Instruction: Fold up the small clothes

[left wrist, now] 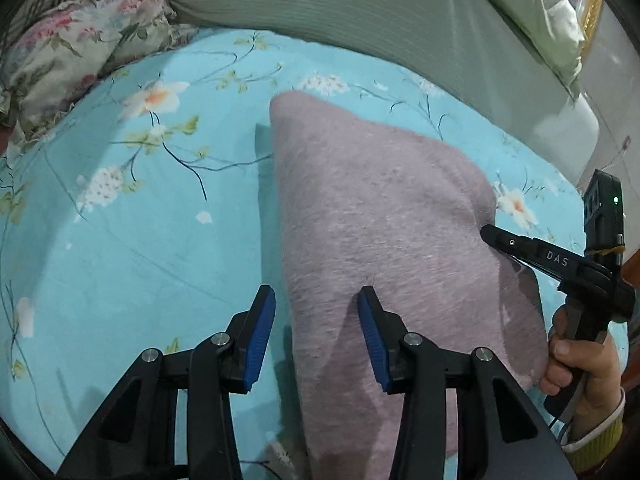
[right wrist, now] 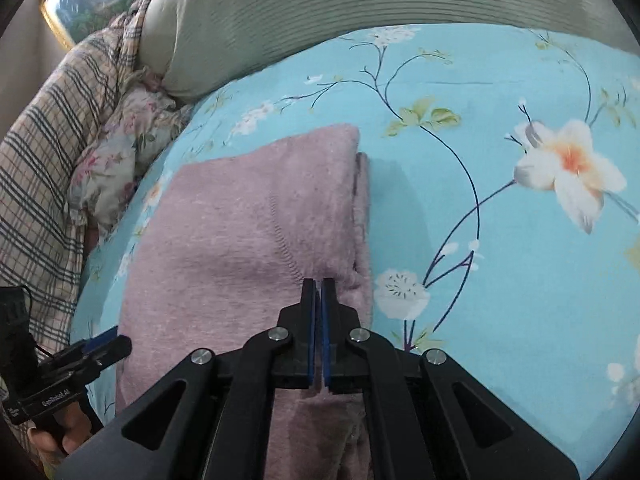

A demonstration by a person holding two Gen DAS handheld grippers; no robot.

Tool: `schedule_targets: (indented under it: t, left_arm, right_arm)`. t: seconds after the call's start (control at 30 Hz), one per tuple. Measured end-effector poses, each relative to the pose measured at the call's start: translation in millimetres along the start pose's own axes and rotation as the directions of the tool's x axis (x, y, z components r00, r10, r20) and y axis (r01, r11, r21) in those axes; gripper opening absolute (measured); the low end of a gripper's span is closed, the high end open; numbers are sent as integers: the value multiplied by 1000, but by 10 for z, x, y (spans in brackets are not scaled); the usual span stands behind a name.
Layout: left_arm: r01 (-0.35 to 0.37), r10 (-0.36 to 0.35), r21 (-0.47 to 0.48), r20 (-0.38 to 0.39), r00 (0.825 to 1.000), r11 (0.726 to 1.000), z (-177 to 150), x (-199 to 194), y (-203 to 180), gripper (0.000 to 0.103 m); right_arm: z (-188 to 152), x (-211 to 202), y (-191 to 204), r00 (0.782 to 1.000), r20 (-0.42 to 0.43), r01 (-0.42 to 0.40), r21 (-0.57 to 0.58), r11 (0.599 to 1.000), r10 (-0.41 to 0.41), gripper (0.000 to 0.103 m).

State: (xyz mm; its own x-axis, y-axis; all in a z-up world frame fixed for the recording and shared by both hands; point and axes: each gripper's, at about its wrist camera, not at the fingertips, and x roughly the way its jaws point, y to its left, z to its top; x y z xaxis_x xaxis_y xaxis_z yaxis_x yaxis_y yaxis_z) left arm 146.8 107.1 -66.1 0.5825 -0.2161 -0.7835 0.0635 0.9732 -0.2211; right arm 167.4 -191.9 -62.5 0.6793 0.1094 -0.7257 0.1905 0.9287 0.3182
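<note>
A pink fuzzy garment (left wrist: 384, 216) lies folded on a blue floral bedsheet (left wrist: 132, 208). My left gripper (left wrist: 316, 300) is open just above the garment's left edge, one finger over the sheet and one over the cloth, holding nothing. My right gripper (right wrist: 319, 284) is shut with its tips at the garment's (right wrist: 248, 216) right folded edge; whether cloth is pinched between them is not visible. The right gripper also shows in the left wrist view (left wrist: 490, 234), touching the garment's right side. The left gripper shows at the lower left of the right wrist view (right wrist: 116, 342).
A grey-green ribbed pillow or quilt (left wrist: 360, 4) lies along the far side of the bed. A floral cushion (left wrist: 80, 52) and a plaid cloth (right wrist: 48, 152) sit at the bed's far left. The sheet (right wrist: 520, 240) stretches right of the garment.
</note>
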Motion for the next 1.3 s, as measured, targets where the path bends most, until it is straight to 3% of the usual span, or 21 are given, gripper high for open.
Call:
schedule_targets:
  t: [0.13, 0.27, 0.57, 0.87, 0.9, 0.93, 0.97, 1.03, 1.3]
  left_arm:
    - [-34, 34, -1, -8, 999, 999, -5, 77, 36, 57]
    - [-17, 17, -40, -11, 1000, 999, -25, 47, 84, 58]
    - [-74, 74, -14, 21, 997, 997, -140, -200, -20, 56]
    - [-91, 92, -42, 29, 995, 995, -365, -488, 35, 81]
    - [-91, 93, -46, 27, 995, 995, -394, -517, 41, 82]
    - [-92, 93, -48, 23, 995, 995, -428, -541, 44, 82]
    - [-94, 95, -50, 19, 995, 994, -459, -559, 42, 82]
    - [-98, 99, -44, 6, 995, 994, -549, -591, 28, 82]
    - [-163, 164, 45, -20, 986, 986, -882, -697, -138, 82]
  right_arm:
    - [13, -11, 23, 1000, -6, 13, -6, 1000, -13, 1]
    - [18, -73, 44, 1000, 6, 6, 19, 1000, -6, 1]
    - [-176, -635, 298, 998, 69, -15, -21, 1000, 17, 5]
    - [-538, -977, 394, 997, 58, -39, -41, 998, 42, 7]
    - [-612, -1020, 411, 998, 54, -38, -51, 998, 41, 9]
    - [-668, -1053, 425, 998, 52, -33, -60, 998, 37, 22]
    - [-725, -1092, 438, 998, 54, -26, -69, 997, 30, 41]
    - [-852, -1188, 472, 997, 73, -9, -91, 996, 16, 56]
    - [-1186, -1354, 464, 998, 49, 49, -121, 991, -44, 57]
